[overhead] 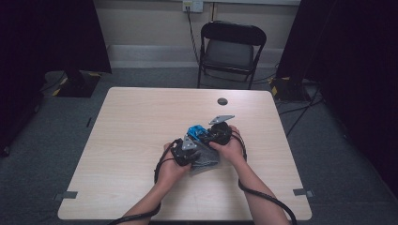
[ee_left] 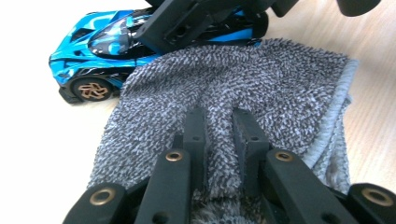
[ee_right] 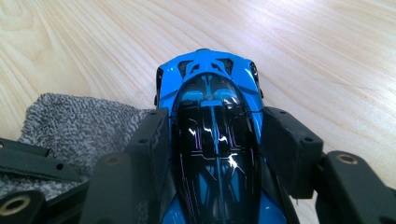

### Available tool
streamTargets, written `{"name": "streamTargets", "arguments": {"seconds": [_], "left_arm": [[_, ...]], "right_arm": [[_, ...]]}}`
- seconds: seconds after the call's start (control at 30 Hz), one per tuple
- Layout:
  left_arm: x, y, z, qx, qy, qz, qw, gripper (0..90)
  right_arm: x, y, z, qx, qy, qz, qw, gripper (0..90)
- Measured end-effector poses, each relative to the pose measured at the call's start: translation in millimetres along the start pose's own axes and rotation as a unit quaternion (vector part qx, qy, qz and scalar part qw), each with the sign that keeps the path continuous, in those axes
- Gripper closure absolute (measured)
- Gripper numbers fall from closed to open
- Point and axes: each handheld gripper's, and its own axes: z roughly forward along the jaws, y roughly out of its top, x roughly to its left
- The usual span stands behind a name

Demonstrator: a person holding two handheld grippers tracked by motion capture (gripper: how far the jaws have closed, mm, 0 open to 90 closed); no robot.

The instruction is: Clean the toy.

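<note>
On the table (overhead: 141,122), left gripper (ee_left: 218,123) pinches grey cloth (ee_left: 261,84); right gripper (ee_right: 215,140) clamps blue car (ee_right: 208,88).

This looks like a lab or recording room rather than a home. A bare light-wood table (overhead: 141,140) stands on grey carpet tiles, its corners marked by tape (overhead: 65,195) on the floor. Dark curtains (overhead: 47,37) hang at far left and right. A black folding chair (overhead: 231,49) sits against the far wall, below a wall socket (overhead: 192,5), with cables (overhead: 300,110) trailing at right.
</note>
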Motion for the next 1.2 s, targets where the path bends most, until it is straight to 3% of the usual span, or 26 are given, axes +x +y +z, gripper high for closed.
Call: {"name": "streamTargets", "arguments": {"seconds": [0.5, 0.77, 1.2], "left_arm": [[17.4, -5.4, -6.6, 0.003, 0.024, -0.008, 0.9997, 77.8], [24.0, -8.1, -7.4, -0.004, 0.033, -0.026, 0.9991, 77.7], [35.4, -11.0, -11.0, -0.001, 0.058, -0.036, 0.9977, 77.6]], "right_arm": [[-0.3, -1.6, -1.9, 0.000, 0.001, 0.000, 1.0000, 43.3], [-0.4, -4.1, -3.3, -0.004, 0.001, 0.000, 1.0000, 43.4], [-0.2, -6.0, -4.8, -0.007, 0.000, -0.005, 1.0000, 43.7]]}}
